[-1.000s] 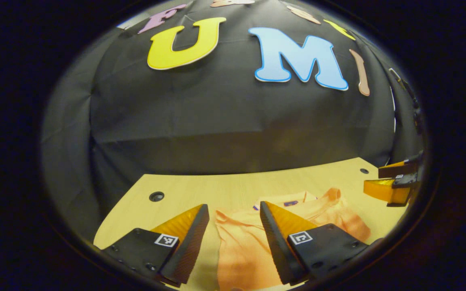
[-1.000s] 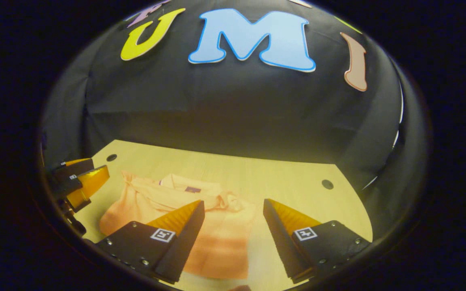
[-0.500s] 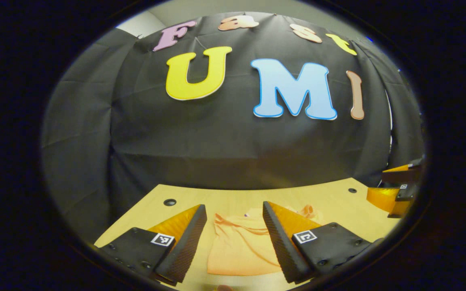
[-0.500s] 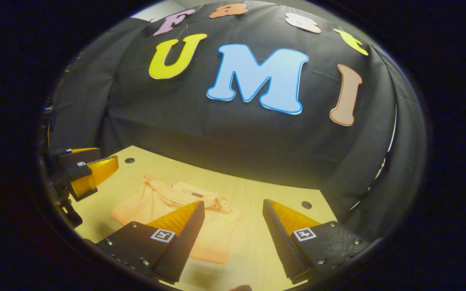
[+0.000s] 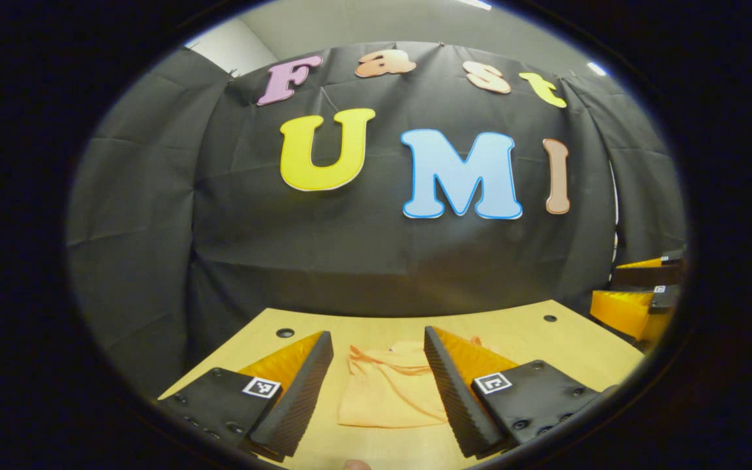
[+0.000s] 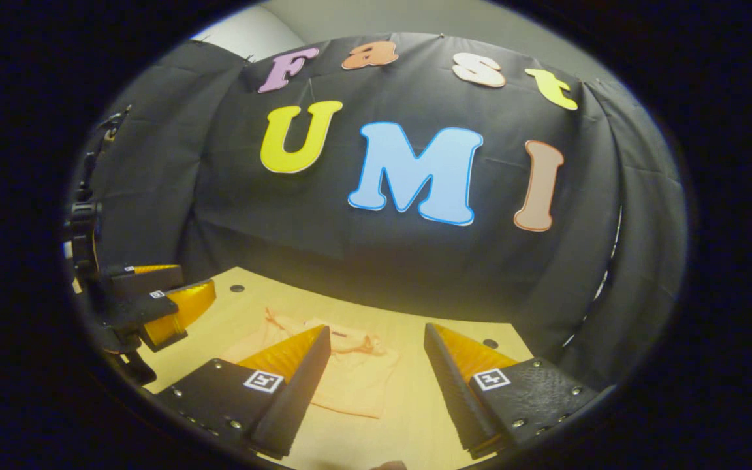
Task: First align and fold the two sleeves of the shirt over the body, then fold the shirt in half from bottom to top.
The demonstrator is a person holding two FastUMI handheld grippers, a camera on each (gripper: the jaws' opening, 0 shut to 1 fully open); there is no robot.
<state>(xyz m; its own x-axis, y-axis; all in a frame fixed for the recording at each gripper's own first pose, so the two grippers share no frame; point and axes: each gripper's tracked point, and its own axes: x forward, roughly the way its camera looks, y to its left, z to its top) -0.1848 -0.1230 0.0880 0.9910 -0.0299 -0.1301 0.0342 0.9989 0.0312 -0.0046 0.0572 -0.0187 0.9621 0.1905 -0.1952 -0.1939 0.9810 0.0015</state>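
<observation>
— Looking along the left gripper [image 5: 373,382], what do you get?

— Its 2 fingers are spread wide with nothing between them, held above the near part of the wooden table [image 5: 565,343]. Past the gap lies the shirt [image 5: 386,391], a pale orange one, flat on the tabletop as a compact, roughly rectangular bundle with the collar end toward the booth wall.

— Are the sleeves still sticking out?

— I see no sleeve reaching out past the sides of the bundle; in the left gripper view its near edge runs straight across. How many layers it has, I cannot tell.

— And the right gripper [image 6: 376,385]?

— Also parted, gripping nothing, held clear of the cloth. In the right gripper view the shirt [image 6: 350,385] sits partly behind its left-hand finger, apart from both fingers.

— Do the tools see each other?

— Yes. The left gripper [image 6: 154,307] shows at the left edge of the right gripper view, hovering over the table's side, and the right gripper [image 5: 637,297] shows at the right edge of the left gripper view. Neither touches the shirt.

— Anything else on the table [image 6: 415,418]?

— A dark round hole [image 5: 284,332] near the far left corner.
</observation>
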